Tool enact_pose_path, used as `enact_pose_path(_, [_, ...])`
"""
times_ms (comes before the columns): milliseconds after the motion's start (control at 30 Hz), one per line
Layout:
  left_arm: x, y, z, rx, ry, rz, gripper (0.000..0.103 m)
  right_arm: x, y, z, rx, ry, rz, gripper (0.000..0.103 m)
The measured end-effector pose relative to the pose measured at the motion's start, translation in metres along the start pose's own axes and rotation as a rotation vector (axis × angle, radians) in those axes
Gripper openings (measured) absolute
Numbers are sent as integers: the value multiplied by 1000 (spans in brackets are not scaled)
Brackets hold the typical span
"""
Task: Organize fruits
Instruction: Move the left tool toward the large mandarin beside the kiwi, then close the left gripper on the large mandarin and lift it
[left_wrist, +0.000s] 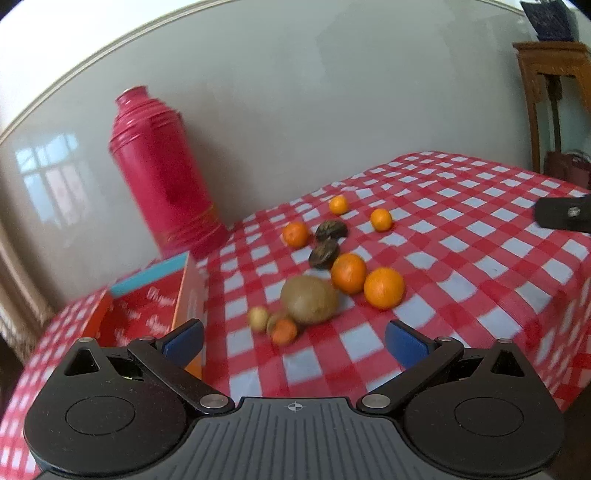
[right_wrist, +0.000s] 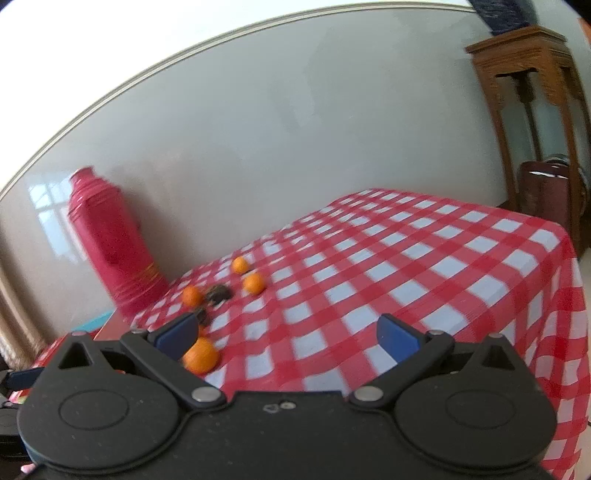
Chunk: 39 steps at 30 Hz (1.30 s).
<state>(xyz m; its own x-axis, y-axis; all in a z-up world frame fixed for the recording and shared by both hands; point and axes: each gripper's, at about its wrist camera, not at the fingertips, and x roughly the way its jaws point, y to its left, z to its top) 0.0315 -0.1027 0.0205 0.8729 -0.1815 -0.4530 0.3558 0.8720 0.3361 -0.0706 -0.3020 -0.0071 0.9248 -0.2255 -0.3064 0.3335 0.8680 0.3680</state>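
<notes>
The left tool (left_wrist: 293, 341) and right tool (right_wrist: 288, 338) are hovering wide open and empty above the table (left_wrist: 480, 258), with the fruits (left_wrist: 347, 273) lying scattered just right of the red box (left_wrist: 147, 310).

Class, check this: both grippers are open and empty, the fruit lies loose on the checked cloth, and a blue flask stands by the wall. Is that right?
One detail is wrong: the flask is red, not blue, as the left wrist view shows. The rest holds: the left gripper and right gripper are open and empty, and the fruit lies loose on the checked cloth.
</notes>
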Motion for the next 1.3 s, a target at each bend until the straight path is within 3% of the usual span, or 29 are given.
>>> enact_pose_path(133, [19, 0, 9, -5, 26, -42, 103, 7, -7, 0, 4, 5, -14, 98])
enact_pose_path(267, [30, -9, 10, -84, 44, -111, 103, 14, -8, 5, 2, -31, -54, 98])
enact_pose_path(433, [44, -39, 9, -122, 58, -113, 103, 22, -8, 9, -52, -57, -155, 98])
enact_pose_path(567, [56, -57, 14, -159, 72, -98, 102, 18, -19, 8, -9, -102, -157, 98])
enact_pose_path(667, [69, -61, 18, -226, 104, -81, 81, 16, -28, 9, 28, -120, -155, 98])
enact_pose_path(800, [86, -62, 18, -322, 165, -79, 78, 13, -37, 9, 57, -131, -155, 98])
enact_pose_path(933, [90, -65, 17, -349, 152, -51, 78, 12, -41, 9, 73, -131, -154, 98])
enact_pose_path(967, [91, -66, 17, -358, 151, -46, 75, 12, -42, 9, 74, -133, -156, 98])
enact_pose_path(1067, [100, -66, 18, -375, 181, -63, 50, 14, -41, 8, 71, -123, -153, 98])
enact_pose_path(1100, [103, -66, 17, -381, 191, -68, 46, 14, -40, 8, 68, -121, -151, 98])
enact_pose_path(1300, [102, -65, 15, -389, 167, -68, 40, 18, -39, 8, 61, -116, -148, 98])
